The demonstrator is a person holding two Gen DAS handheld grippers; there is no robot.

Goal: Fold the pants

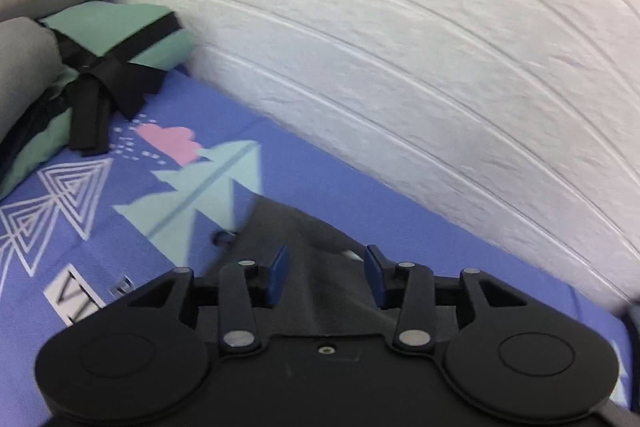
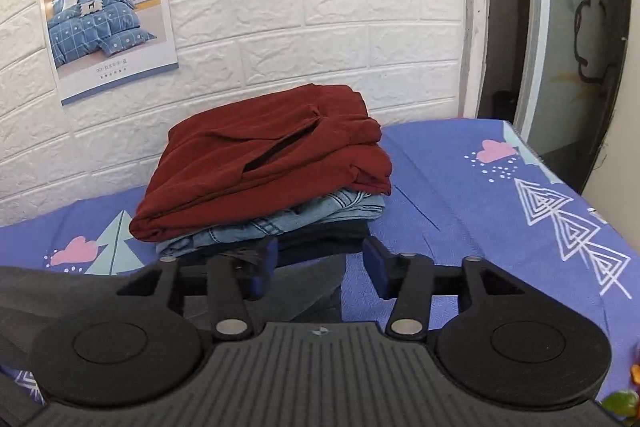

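Dark grey pants [image 1: 296,227] lie flat on the purple patterned bedsheet [image 1: 120,227], under my left gripper [image 1: 326,273]. Its blue pads stand wide apart above the cloth and press on nothing. In the right wrist view the same dark pants [image 2: 308,291] show as a grey fold below my right gripper [image 2: 320,267], whose jaws are also wide apart with nothing pinched. Just beyond it sits a stack of folded garments: maroon pants [image 2: 264,163] on top, light jeans [image 2: 280,223] under them, dark cloth at the bottom.
A white brick-pattern wall [image 1: 400,47] runs along the far side of the bed. Grey rolled bedding [image 1: 24,67] and a green folded item with black straps [image 1: 104,43] lie at the left. A poster [image 2: 104,7] hangs on the wall; the bed's edge [image 2: 560,179] drops off at right.
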